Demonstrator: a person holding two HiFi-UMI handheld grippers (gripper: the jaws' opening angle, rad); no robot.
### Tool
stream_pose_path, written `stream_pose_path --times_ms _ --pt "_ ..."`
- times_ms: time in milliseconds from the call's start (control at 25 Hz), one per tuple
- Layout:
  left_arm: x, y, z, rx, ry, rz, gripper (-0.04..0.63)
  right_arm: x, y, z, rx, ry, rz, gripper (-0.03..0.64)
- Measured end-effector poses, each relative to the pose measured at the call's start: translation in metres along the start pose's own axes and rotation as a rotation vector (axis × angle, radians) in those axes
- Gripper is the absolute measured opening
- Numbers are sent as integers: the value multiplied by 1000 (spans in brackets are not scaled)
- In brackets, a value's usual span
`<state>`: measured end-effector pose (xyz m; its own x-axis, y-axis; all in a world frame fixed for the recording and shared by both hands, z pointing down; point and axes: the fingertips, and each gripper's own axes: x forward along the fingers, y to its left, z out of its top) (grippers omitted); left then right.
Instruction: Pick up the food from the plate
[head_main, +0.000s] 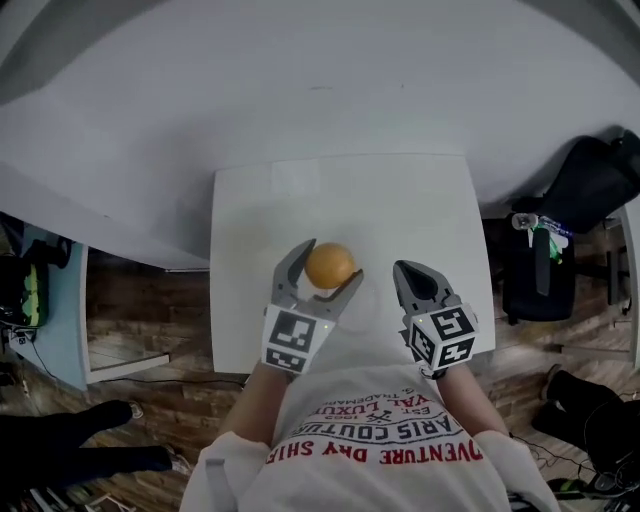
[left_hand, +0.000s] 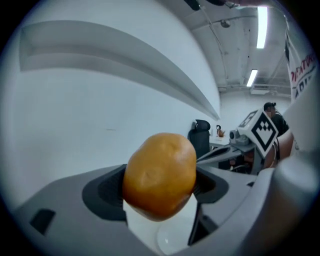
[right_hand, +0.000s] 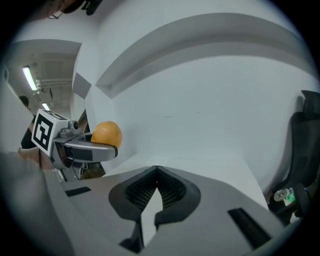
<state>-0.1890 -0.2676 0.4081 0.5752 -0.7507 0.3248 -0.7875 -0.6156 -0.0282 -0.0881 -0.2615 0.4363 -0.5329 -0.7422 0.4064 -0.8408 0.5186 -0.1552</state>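
Orange round food (left_hand: 160, 175) clamped in left claw (head_main: 329, 262) above white table (head_main: 300, 200), right claw (head_main: 407, 272) pressed together, empty

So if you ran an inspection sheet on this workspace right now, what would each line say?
Surface: white table, nothing resting on it that I can make out.
Job's things: round orange-brown food, held in the jaws; plate not clearly made out.
Clutter: nothing seen.
Grippers: left gripper shut on the food; right gripper shut, empty.
Cables: what look like thin cables on the floor.
Surroundings: black chair beside the table, wooden floor, white wall.
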Motion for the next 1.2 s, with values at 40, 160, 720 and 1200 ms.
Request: stream_pose_path --times_ms 40,160,720,1200 --pt "-6 6 7 -18 -27 19 379 0 2 8 -12 -21 2 11" --pt "-25 19 28 -55 -113 70 379 -3 10 29 -46 -89 4 11" --pt "-55 29 64 -87 -263 148 379 -24 24 76 -91 -270 13 11" --pt "-41 23 58 -86 -218 136 379 -26 20 78 -113 -284 12 11"
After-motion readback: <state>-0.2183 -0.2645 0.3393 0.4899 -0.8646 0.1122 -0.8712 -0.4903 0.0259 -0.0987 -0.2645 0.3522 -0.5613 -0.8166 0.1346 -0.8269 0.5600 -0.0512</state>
